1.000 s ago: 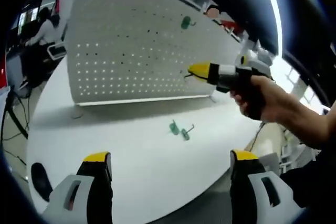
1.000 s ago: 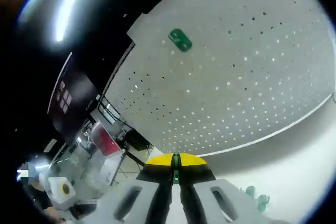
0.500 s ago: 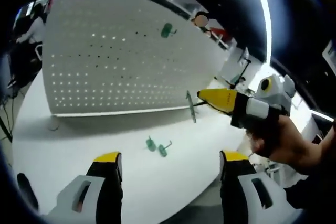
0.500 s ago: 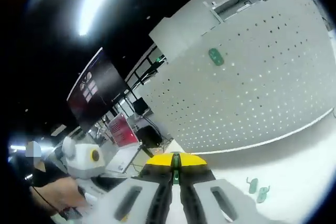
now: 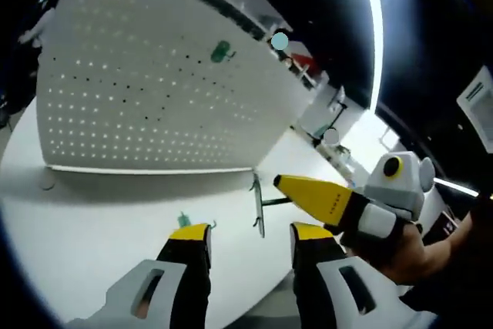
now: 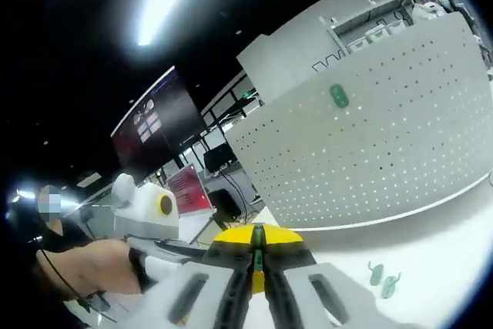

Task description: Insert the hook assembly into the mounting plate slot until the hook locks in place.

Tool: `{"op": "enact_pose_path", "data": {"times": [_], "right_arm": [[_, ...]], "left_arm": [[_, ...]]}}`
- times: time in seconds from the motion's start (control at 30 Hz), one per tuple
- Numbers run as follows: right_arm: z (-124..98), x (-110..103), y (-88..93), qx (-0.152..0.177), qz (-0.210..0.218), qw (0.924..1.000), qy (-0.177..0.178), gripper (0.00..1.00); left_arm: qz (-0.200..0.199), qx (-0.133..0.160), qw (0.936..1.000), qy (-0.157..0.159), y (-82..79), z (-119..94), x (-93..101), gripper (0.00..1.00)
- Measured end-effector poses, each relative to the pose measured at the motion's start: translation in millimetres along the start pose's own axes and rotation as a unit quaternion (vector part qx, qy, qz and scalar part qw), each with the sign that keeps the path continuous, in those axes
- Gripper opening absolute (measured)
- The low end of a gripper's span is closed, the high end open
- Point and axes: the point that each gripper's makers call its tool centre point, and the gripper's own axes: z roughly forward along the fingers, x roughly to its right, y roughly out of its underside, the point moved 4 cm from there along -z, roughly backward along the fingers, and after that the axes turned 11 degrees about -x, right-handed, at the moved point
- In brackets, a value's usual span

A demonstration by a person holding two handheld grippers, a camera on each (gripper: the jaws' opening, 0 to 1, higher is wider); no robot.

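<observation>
Right gripper [image 5: 286, 183], seen in the left gripper view entering from the right: yellow-tipped jaws pressed together on a hook assembly [image 5: 257, 204], a thin metal hook with a long upright bar, held above the white table [image 5: 92, 229] in front of the board. Same gripper in the right gripper view [image 6: 257, 238]: jaws closed flat against each other, a sliver of green showing in the seam between the yellow tips. Left gripper [image 5: 250, 240], left gripper view: black jaws with yellow tips, spread apart with a clear gap, nothing between them, hovering over the near table edge. Mounting plate [image 5: 139, 98]: white perforated pegboard standing upright on the table, rows of small holes across its face; visible also in the right gripper view [image 6: 385, 152]. Mounted hook [image 5: 222, 53]: one green-based hook already seated high on the board; in the right gripper view it appears as a green oval [image 6: 339, 96] near the board's top. Loose hooks [image 6: 383, 279]: two green-based pieces lying on the table below the board, close beside each other; in the left gripper view one green piece [image 5: 185, 219] shows just above the left jaw's tip. A person's hand [image 5: 404, 256] grips the right gripper's handle.
</observation>
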Motion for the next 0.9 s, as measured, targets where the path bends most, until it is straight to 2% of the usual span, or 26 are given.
{"op": "enact_pose_path", "data": {"times": [0.13,0.3,0.4,0.67,0.9], "right_arm": [[0.1,-3.4,0.3,0.003,-0.01,0.9999,-0.001,0.0],[1.7,-8.4,2.8,0.006,-0.014,0.9999,-0.006,0.0],[1.2,-13.1,1.5,0.014,-0.024,0.9996,-0.008,0.0],[-0.6,-18.8,4.9,0.026,-0.043,0.9988,0.001,0.0],[-1.8,-21.0,5.6,0.027,-0.055,0.998,0.015,0.0]], "left_arm": [[-0.008,0.007,0.9998,0.016,-2.5,-2.1,2.6,0.25],[-0.028,-0.001,0.9986,0.045,-2.1,-3.2,4.0,0.13],[-0.031,0.0,0.9986,0.044,-1.9,-6.5,0.3,0.07],[-0.032,0.005,0.9981,0.053,0.6,-7.6,-0.1,0.04],[-0.013,0.002,0.9991,0.039,2.6,-6.1,2.6,0.01]]}}
